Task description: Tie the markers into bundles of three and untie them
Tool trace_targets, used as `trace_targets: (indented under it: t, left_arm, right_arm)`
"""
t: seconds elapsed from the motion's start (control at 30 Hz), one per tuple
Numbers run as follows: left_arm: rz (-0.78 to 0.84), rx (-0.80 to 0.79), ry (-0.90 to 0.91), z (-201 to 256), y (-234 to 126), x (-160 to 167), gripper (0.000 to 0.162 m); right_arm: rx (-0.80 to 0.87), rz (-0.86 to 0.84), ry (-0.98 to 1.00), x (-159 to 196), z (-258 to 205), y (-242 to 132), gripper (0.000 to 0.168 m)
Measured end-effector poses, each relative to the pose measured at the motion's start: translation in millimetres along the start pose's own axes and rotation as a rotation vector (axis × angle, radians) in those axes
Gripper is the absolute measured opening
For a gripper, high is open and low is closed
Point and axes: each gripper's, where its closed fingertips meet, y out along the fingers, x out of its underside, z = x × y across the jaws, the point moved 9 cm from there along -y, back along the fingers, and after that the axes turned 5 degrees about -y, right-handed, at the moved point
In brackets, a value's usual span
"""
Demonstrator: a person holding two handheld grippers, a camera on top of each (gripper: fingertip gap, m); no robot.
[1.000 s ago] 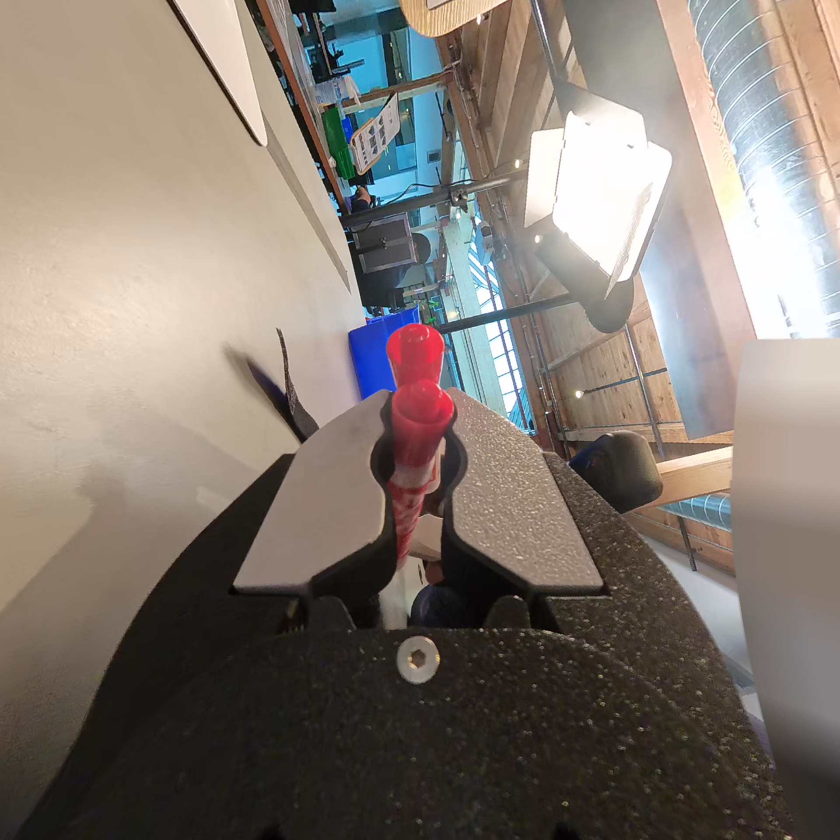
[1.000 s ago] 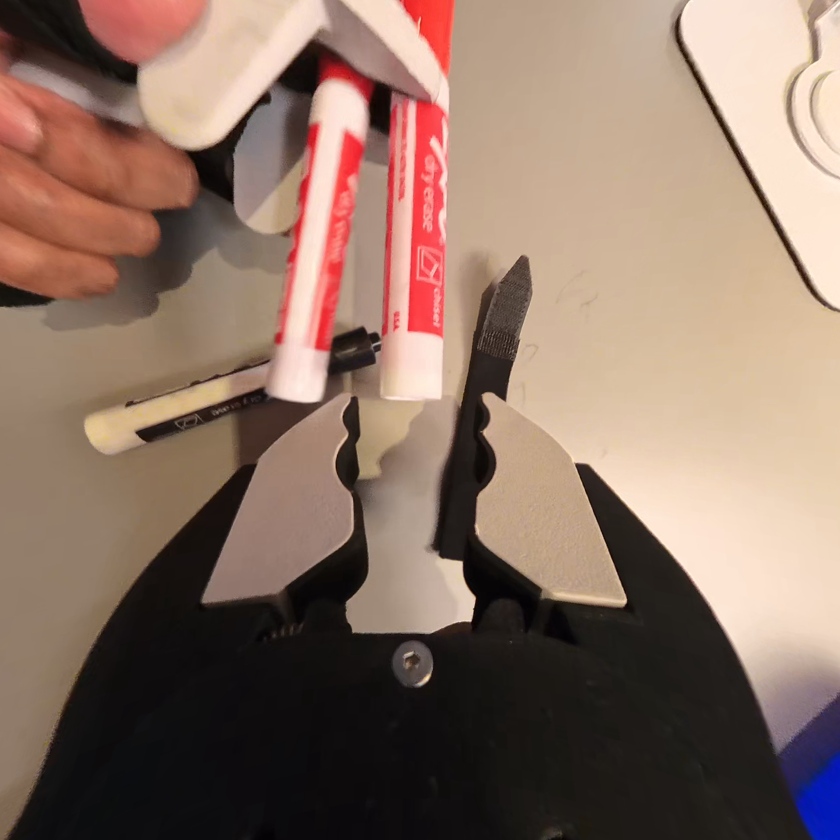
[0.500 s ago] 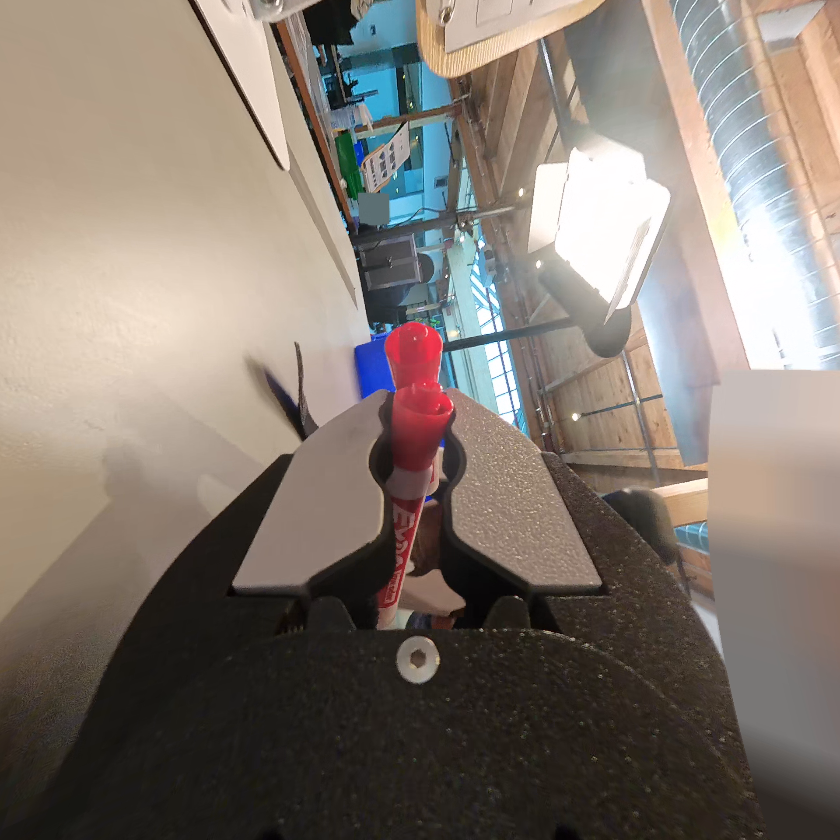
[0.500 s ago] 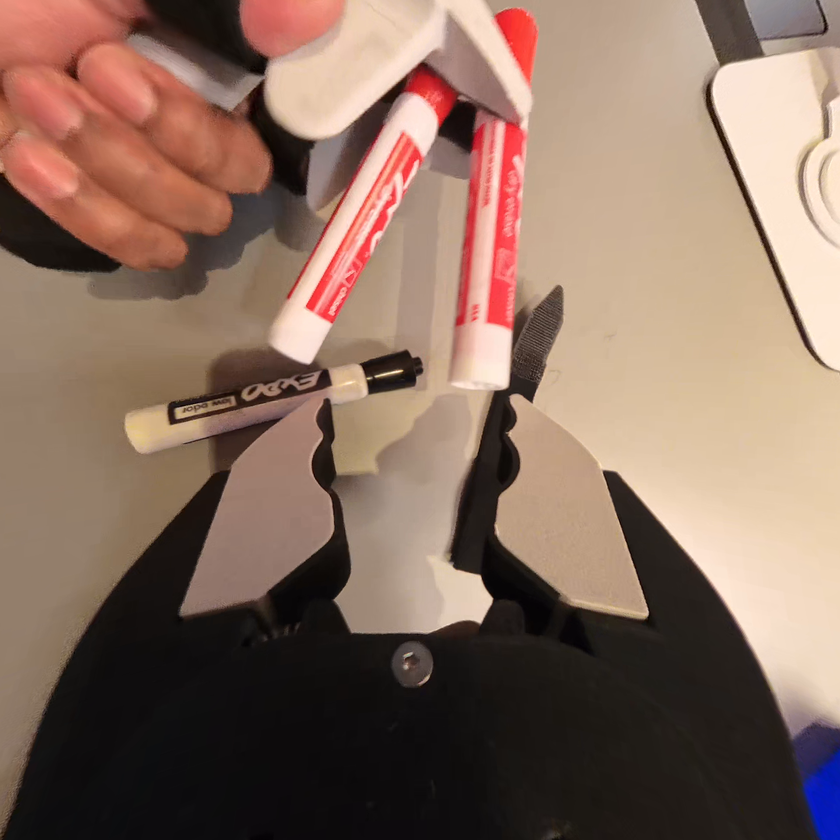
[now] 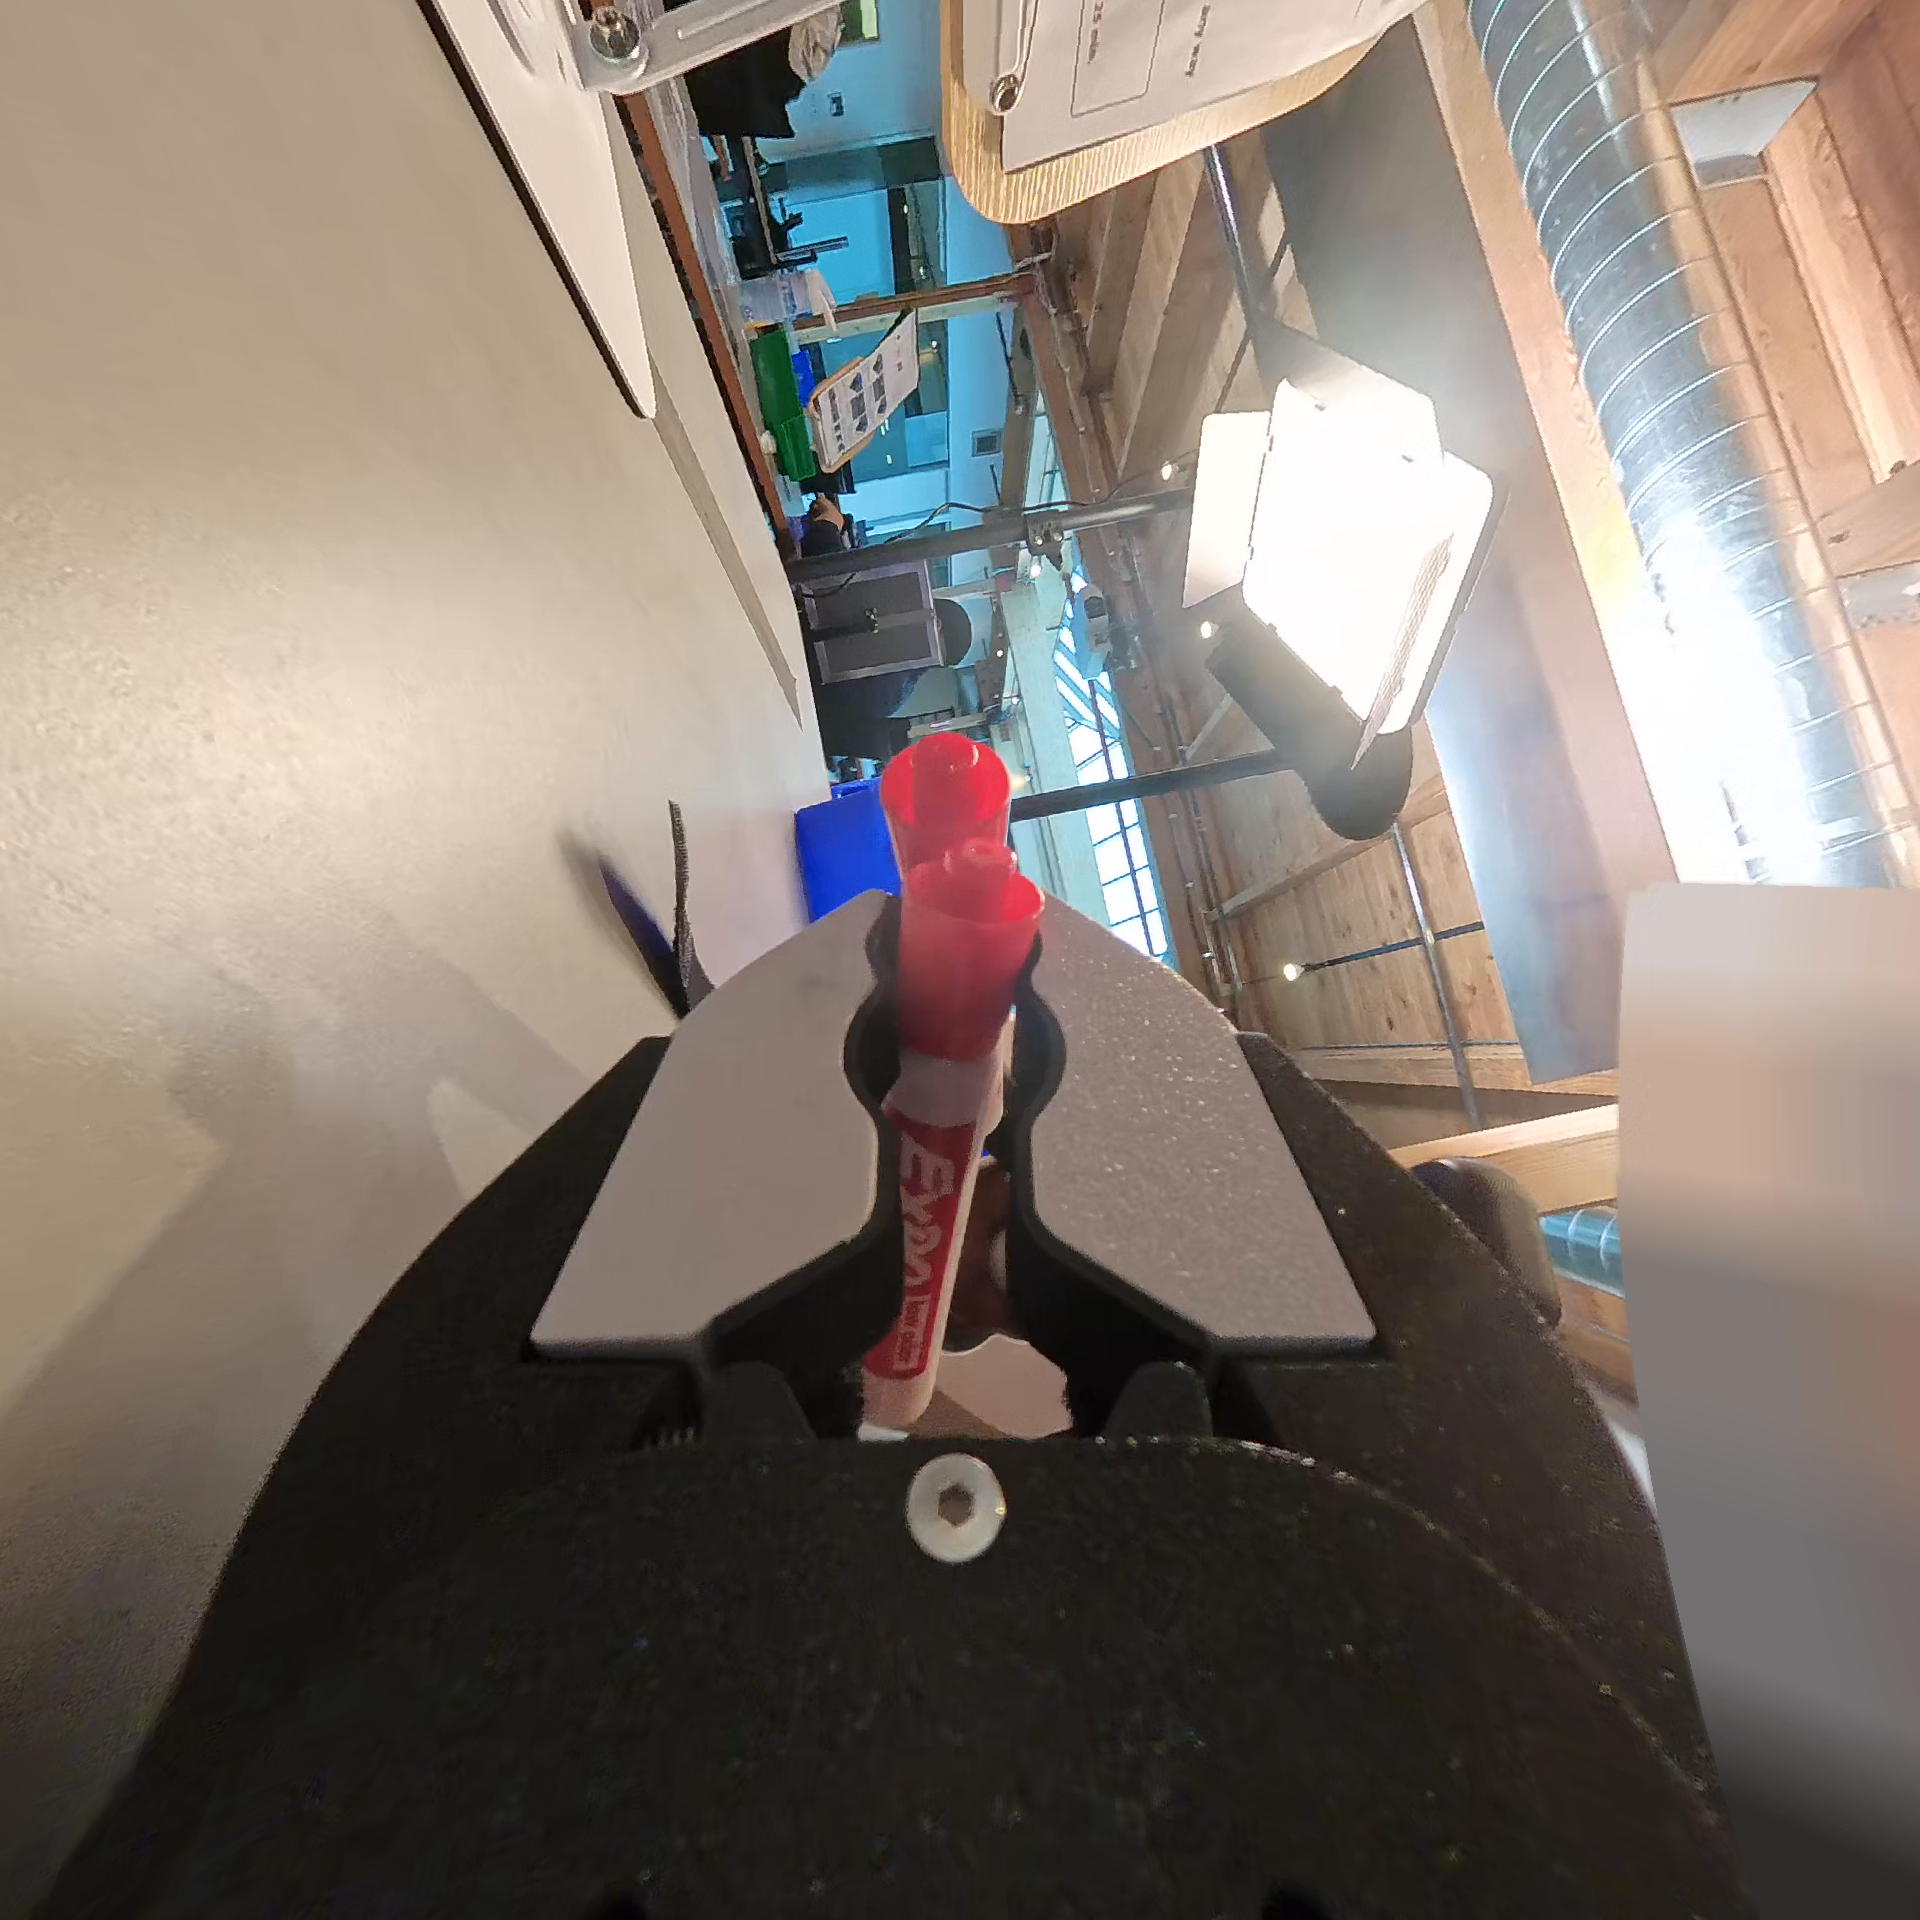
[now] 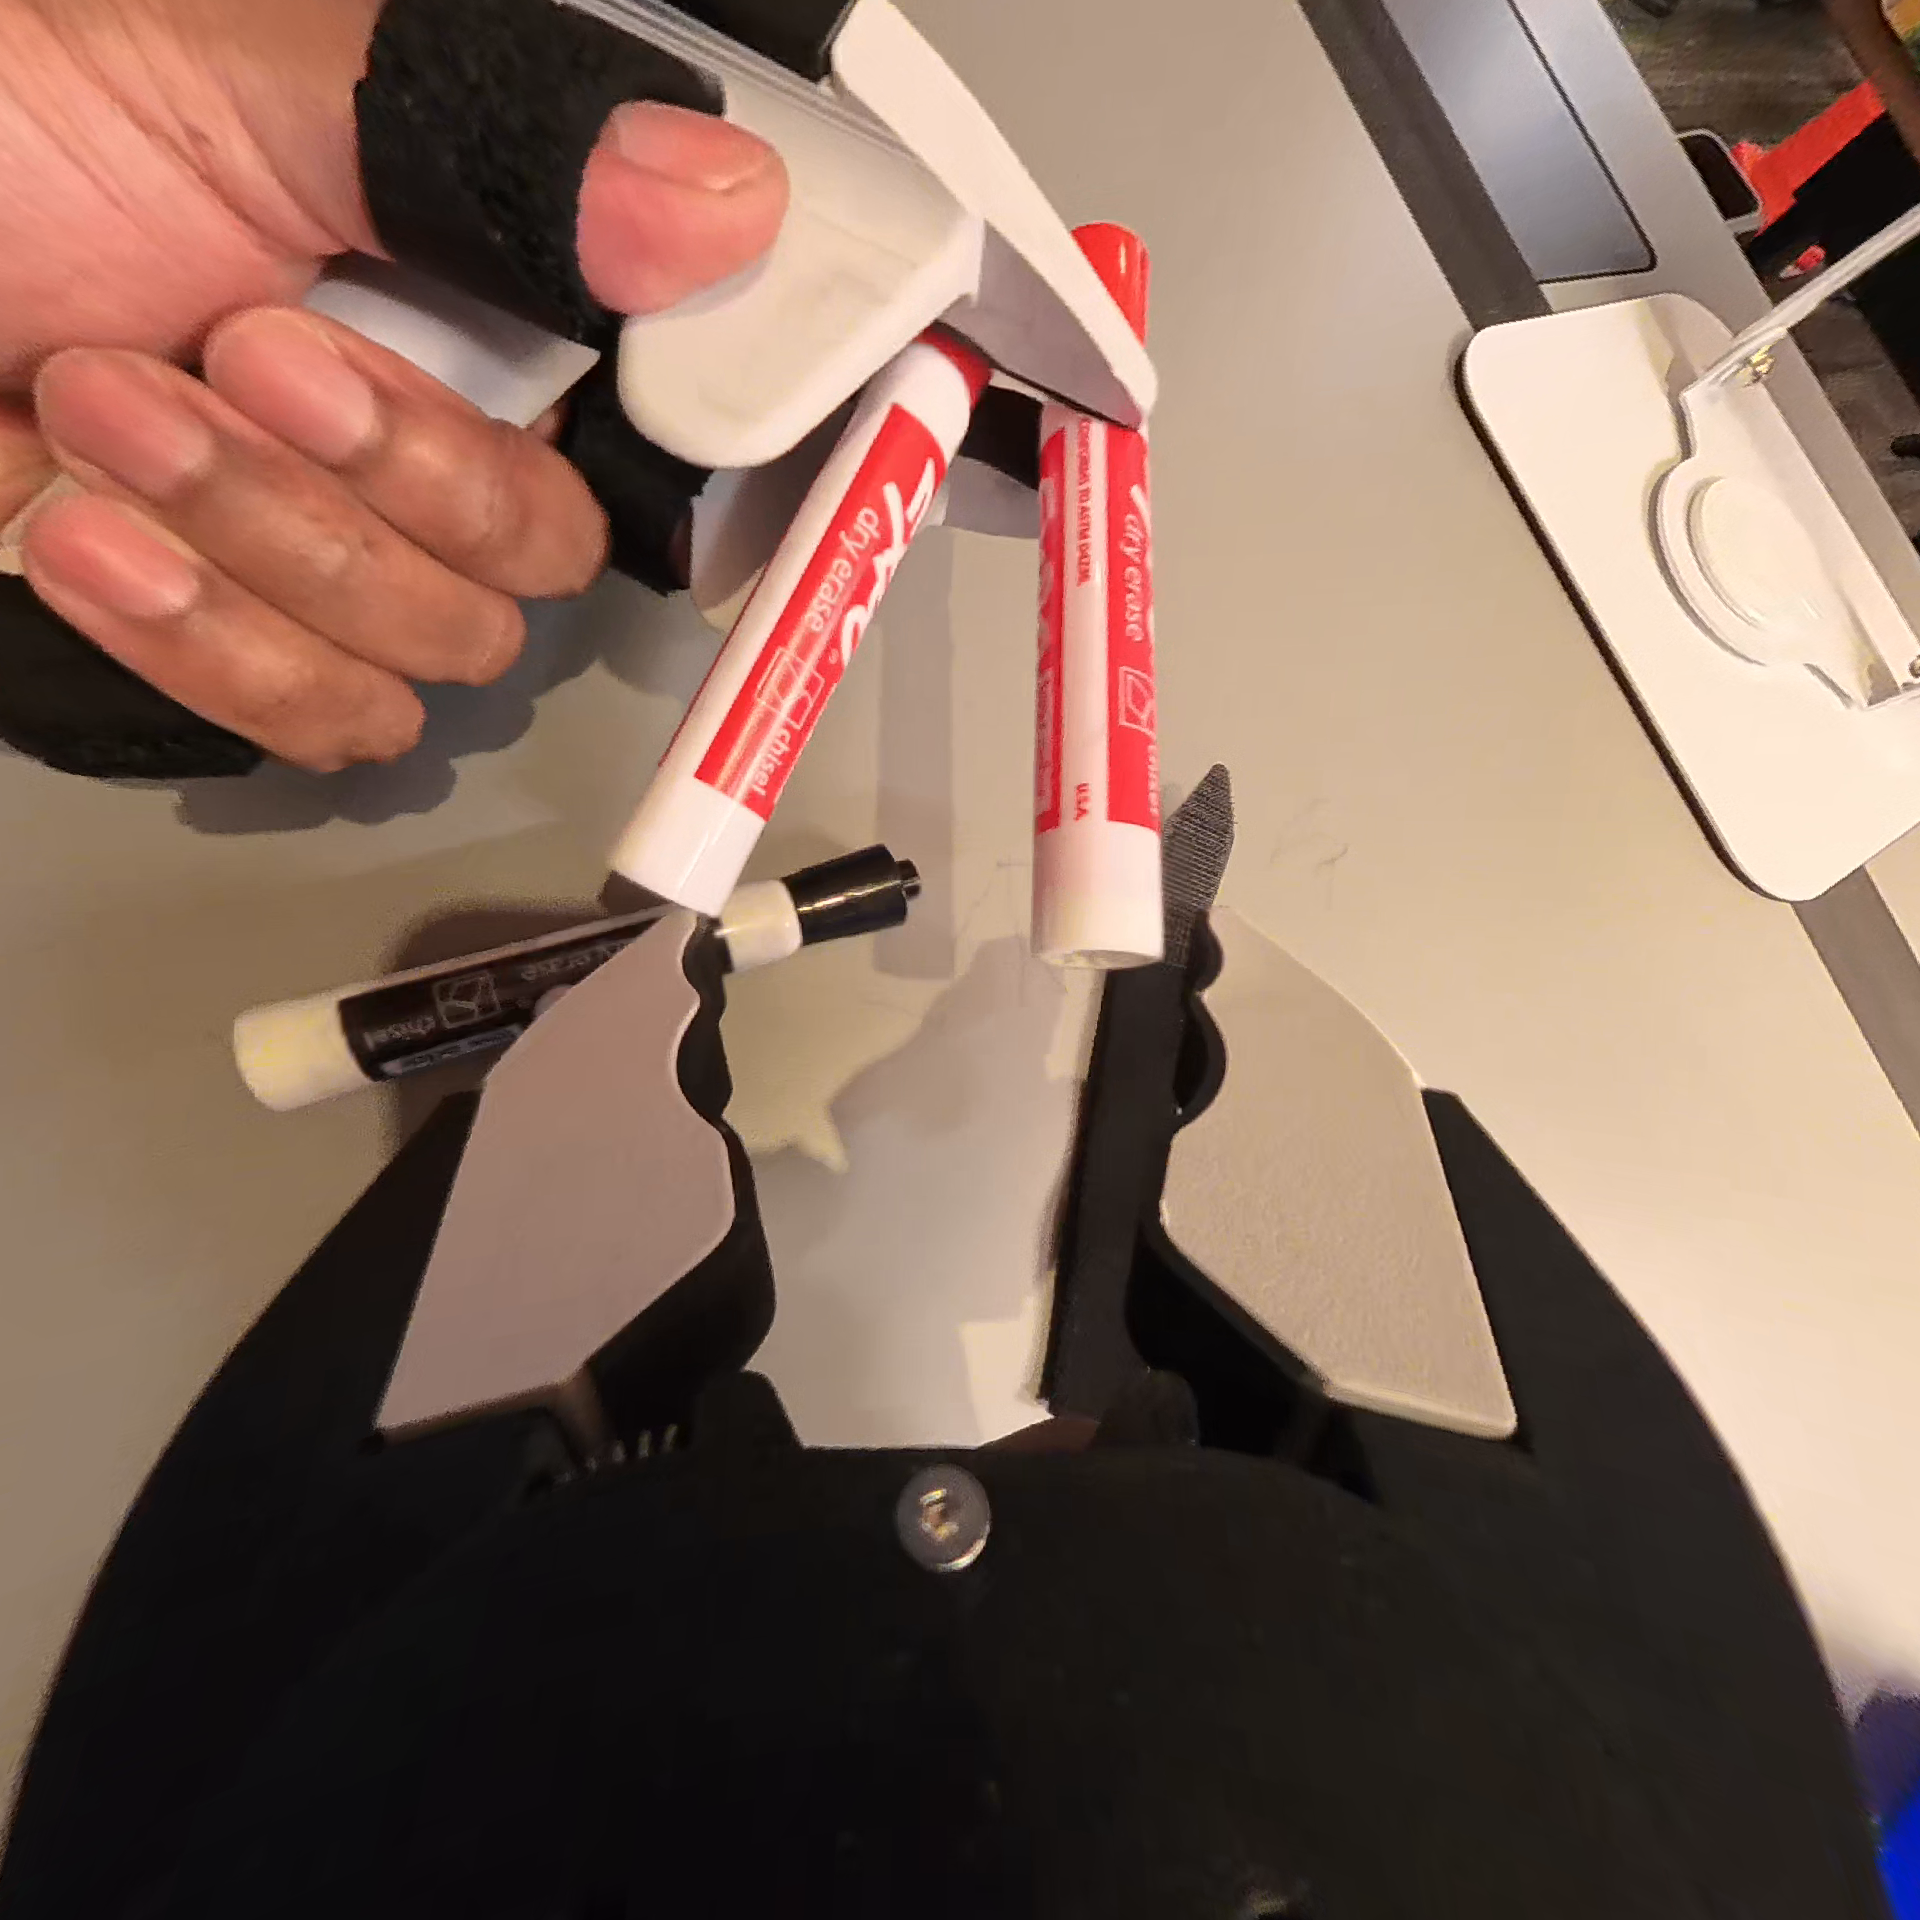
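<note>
Nearest in the right wrist view, the right gripper (image 6: 940, 1049) has its fingers spread wide, and a black hook-and-loop strap (image 6: 1127, 1143) lies along the inner face of one finger, its tip poking past the end; it looks loose rather than pinched, probably kept ready for wrapping. Just beyond the fingertips, a black marker (image 6: 540, 997) lies flat on the grey worktop (image 6: 1403, 831), apart from the other two. Farther off and above it, the left gripper (image 6: 997, 374), gripped by the person's left hand (image 6: 270, 416), clamps two red markers (image 6: 1096, 675) by their cap ends, so the barrels hang splayed toward the strap. The left wrist view shows those fingers narrowed around both red caps. A white base plate (image 6: 1621, 582) sits at the worktop's far edge.
</note>
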Motion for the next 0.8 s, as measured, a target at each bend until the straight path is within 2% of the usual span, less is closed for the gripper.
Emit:
trace_targets:
  t: [0.27,0.67,0.8]
  left_arm:
    - [-0.04,-0.078,0.081,-0.5,2.9,4.5,0.017]
    - [-0.006,-0.081,0.014,-1.3,-0.6,5.0,0.017]
    - [0.002,-0.078,0.001,-0.9,-2.2,2.6,0.017]
  right_arm:
    - [0.031,0.008,0.047,3.6,8.5,-3.1,0.073]
    - [-0.051,-0.047,0.114,2.5,4.9,-1.0,0.076]
    - [-0.023,-0.056,0.092,2.9,5.9,-4.6,0.065]
